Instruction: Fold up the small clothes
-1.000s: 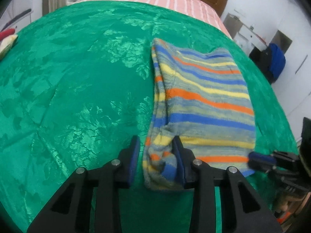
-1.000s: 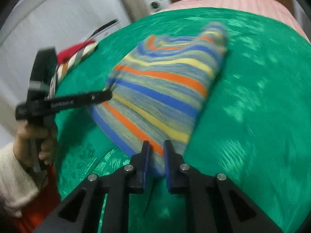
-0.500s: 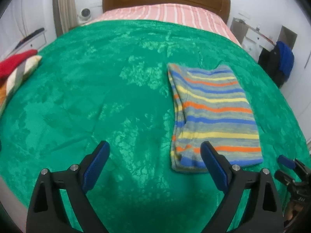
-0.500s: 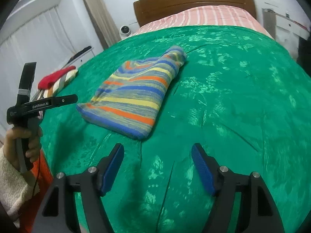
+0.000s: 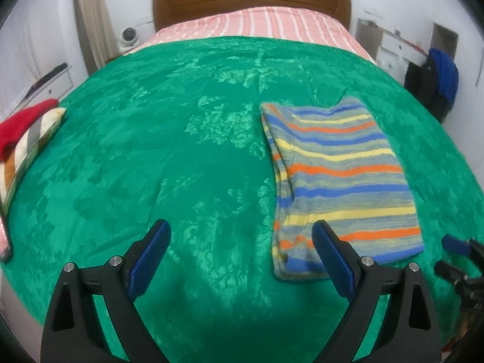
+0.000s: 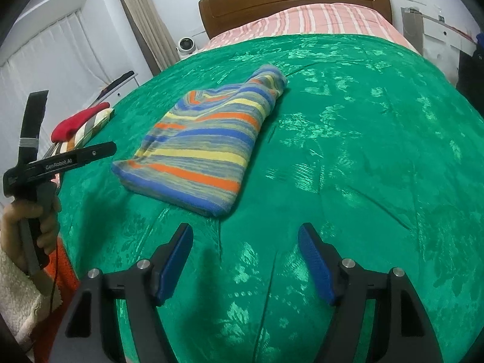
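Observation:
A folded knit garment [image 5: 341, 175] with blue, orange and yellow stripes lies flat on the green bedspread [image 5: 151, 151]. My left gripper [image 5: 240, 230] hovers open just in front of its near left corner, with only bedspread between the fingers. In the right wrist view the same garment [image 6: 205, 139] lies ahead and to the left. My right gripper [image 6: 245, 230] stands open short of its near corner, holding nothing. A hand [image 6: 27, 220] in a fleecy sleeve holds the left tool at the left edge.
A red and striped pile of clothes [image 5: 21, 139] sits at the bed's left edge. A pink striped sheet [image 5: 257, 24] and wooden headboard [image 5: 251, 3] lie beyond. A white camera [image 5: 129, 34] stands at the far left; dark and blue items [image 5: 438, 78] hang at the right.
Both grippers were closed on the garment's near edge a second ago. They let go, opened wide and drew back and up, leaving the garment lying folded on the bed.

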A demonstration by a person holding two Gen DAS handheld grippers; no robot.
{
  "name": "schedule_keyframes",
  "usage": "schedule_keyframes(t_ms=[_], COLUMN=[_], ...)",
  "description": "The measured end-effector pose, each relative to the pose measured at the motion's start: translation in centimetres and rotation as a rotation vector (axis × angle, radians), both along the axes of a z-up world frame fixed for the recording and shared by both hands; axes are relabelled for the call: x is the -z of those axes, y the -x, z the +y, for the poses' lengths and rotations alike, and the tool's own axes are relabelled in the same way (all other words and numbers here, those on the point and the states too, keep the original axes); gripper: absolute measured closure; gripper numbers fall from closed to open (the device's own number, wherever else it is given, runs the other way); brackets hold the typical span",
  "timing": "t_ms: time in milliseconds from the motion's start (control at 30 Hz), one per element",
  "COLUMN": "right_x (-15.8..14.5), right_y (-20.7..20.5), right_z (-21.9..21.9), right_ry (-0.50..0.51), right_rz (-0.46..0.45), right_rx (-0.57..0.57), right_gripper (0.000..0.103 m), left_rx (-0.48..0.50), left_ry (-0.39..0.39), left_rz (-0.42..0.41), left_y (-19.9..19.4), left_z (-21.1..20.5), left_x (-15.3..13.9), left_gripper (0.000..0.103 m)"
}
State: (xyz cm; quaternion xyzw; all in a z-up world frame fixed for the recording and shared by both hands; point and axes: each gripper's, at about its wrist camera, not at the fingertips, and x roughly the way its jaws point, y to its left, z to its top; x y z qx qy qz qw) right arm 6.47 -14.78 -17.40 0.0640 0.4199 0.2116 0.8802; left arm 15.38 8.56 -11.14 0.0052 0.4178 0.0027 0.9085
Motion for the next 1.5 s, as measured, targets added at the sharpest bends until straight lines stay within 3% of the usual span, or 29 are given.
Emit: schedule_keyframes(t_ms=[67,133,267,333,433,500,533,567,600,667,767,900,967,1033,1067,1100,1133,1167,1233,1333,1367,1433,1500], right_x=[-0.3,-1.2,-2.4,-2.0,-0.2,2.0,2.7,2.8,2.4,0.9,-1.3,-5.4,-7.3,-8.0,-7.9,-7.5,-6.8,-6.3,-5.8,-5.3,-5.5,-6.5,-8.0], right_y=[-1.0,-2.8,-8.5,-12.1,-16.3,-18.5,-19.0,-19.1,-18.9,-17.6,-15.3,-13.5,-13.9,-15.3,-16.5,-17.5,-18.5,-18.6,-17.6,-13.8,-12.2,-9.1,-6.0], right_z=[-0.1,-0.5,-1.4,-1.1,0.2,1.5,2.7,3.8,5.1,7.7,10.0,11.0,11.2,11.1,10.5,10.2,9.5,8.5,6.8,5.1,4.8,4.6,4.2], right_ry=[-0.017,-0.052,-0.175,-0.238,-0.316,-0.352,-0.348,-0.303,-0.218,-0.027,0.123,0.077,0.031,-0.008,-0.031,-0.036,-0.006,0.038,0.076,0.177,0.212,0.251,0.272], right_rz=[0.004,0.006,0.037,0.089,0.182,0.272,0.29,0.281,0.243,0.132,-0.02,-0.173,-0.214,-0.201,-0.163,-0.125,-0.072,-0.054,-0.071,-0.095,-0.116,-0.175,-0.252], right_rx=[-0.001,0.017,0.071,0.078,0.066,0.073,0.046,0.031,0.018,0.002,-0.004,-0.013,0.008,0.031,0.057,0.07,0.104,0.146,0.177,0.167,0.164,0.148,0.142], right_gripper=[0.031,0.031,0.027,0.027,0.027,0.042,0.061,0.068,0.071,0.075,0.077,0.077,0.077,0.076,0.068,0.059,0.035,0.018,0.015,0.007,0.007,0.006,0.006], left_rx=[0.045,0.095,0.156,0.159,0.149,0.177,0.201,0.222,0.247,0.229,0.217,0.233,0.222,0.174,0.15,0.111,0.073,0.049,0.015,-0.03,-0.045,-0.045,-0.048], left_ry=[0.023,0.121,0.32,0.329,0.316,0.363,0.366,0.325,0.291,0.286,0.29,0.209,0.178,0.11,0.08,0.048,0.028,0.019,-0.01,-0.087,-0.106,-0.122,-0.121], left_rz=[0.014,0.037,0.18,0.229,0.239,0.247,0.264,0.281,0.279,0.25,0.191,0.057,0.008,-0.01,-0.015,-0.034,-0.073,-0.106,-0.163,-0.326,-0.397,-0.528,-0.581], left_y=[-1.4,-3.8,-9.7,-12.1,-14.1,-14.8,-15.0,-15.1,-14.9,-14.3,-13.3,-12.4,-12.9,-14.1,-14.3,-14.1,-13.3,-12.2,-9.4,-3.5,-1.2,2.2,4.6], left_z=[0.1,1.0,2.2,1.9,1.1,0.1,-0.7,-1.7,-2.7,-3.0,-2.8,-2.9,-2.6,-2.3,-2.0,-1.5,-0.9,-0.3,0.5,0.3,0.0,-0.5,-1.5], left_x=[0.1,0.4,2.6,3.9,4.4,4.4,4.7,5.1,5.3,4.8,2.8,-2.0,-3.8,-4.1,-3.8,-3.5,-3.2,-3.1,-3.1,-4.6,-5.3,-7.0,-8.7], left_gripper=[0.007,0.006,0.005,0.005,0.005,0.012,0.022,0.053,0.072,0.086,0.088,0.088,0.083,0.054,0.022,0.012,0.012,0.012,0.012,0.007,0.0,0.0,0.0])
